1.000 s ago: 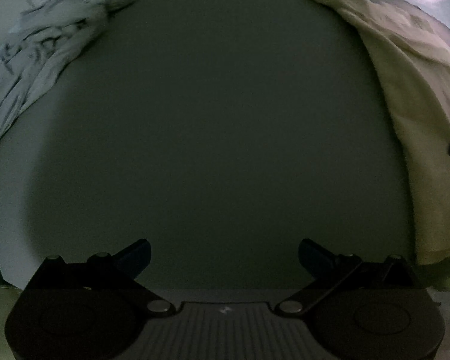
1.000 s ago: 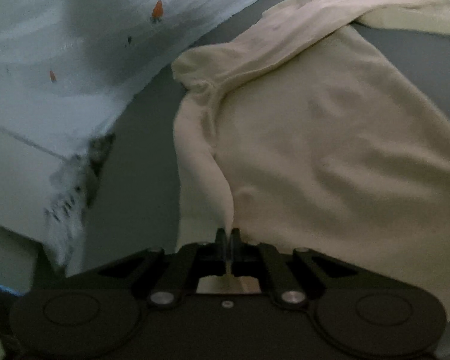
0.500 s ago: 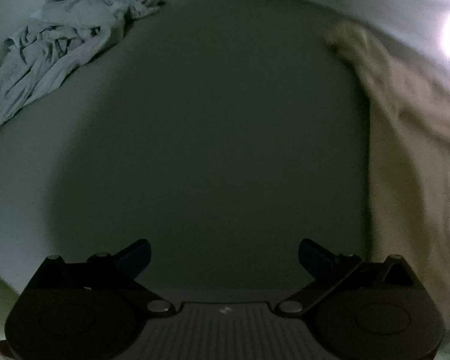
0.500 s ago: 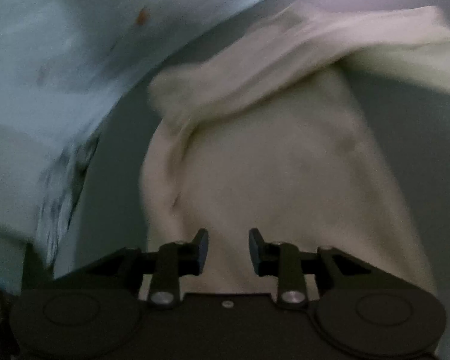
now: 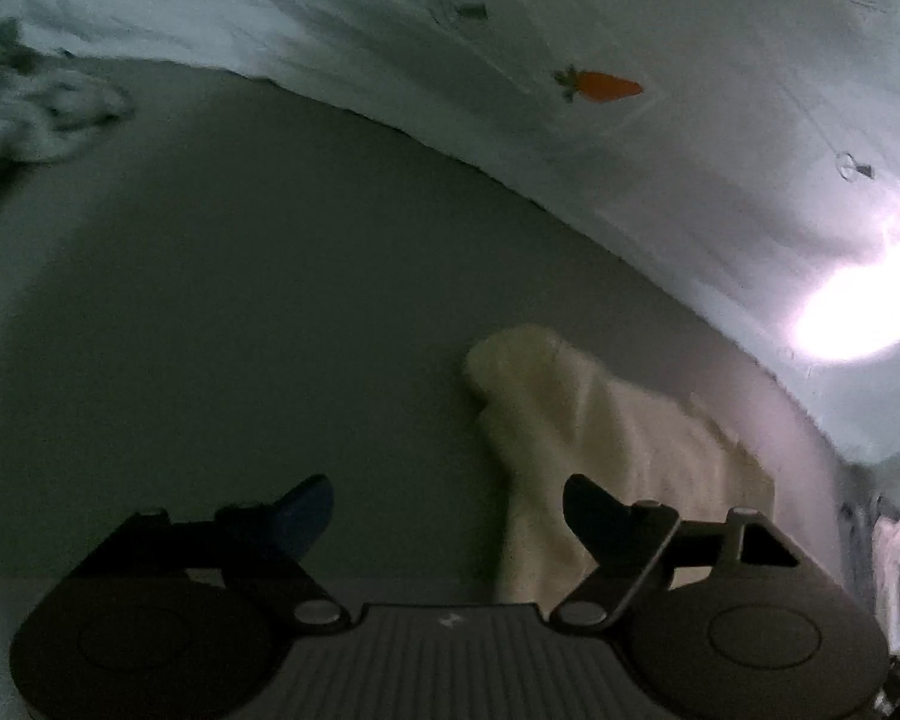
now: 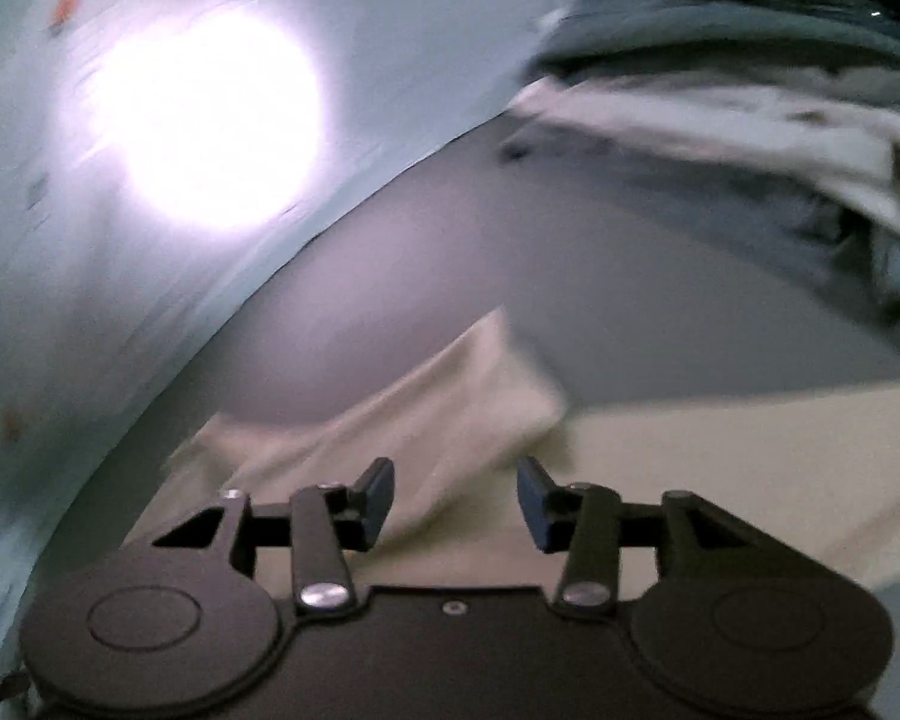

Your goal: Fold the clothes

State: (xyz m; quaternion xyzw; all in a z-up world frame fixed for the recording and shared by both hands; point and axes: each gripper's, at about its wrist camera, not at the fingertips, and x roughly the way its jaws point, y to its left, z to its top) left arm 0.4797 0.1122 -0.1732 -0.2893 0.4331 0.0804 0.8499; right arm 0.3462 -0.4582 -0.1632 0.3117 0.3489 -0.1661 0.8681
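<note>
A cream garment (image 5: 600, 438) lies on the grey surface (image 5: 240, 312), its rounded end just ahead of my left gripper's right finger. My left gripper (image 5: 447, 510) hangs over it with jaws wide but closing, and nothing is between them. In the right wrist view the same cream garment (image 6: 690, 468) spreads below my right gripper (image 6: 456, 501), a folded sleeve (image 6: 450, 402) reaching away between the fingers. The right jaws are opening, with cloth under the gap and no pad pressing on it.
A pale sheet with a carrot print (image 5: 600, 86) borders the grey surface at the back. A bright light patch (image 6: 210, 114) glares on it. A crumpled grey-white garment (image 5: 36, 114) lies far left. A blurred pile of clothes (image 6: 750, 78) sits at the right.
My right gripper was shut on the cream garment's edge and has let go, its jaws now apart. Both views have swung across the surface; my left gripper now faces the garment's end and has narrowed slightly.
</note>
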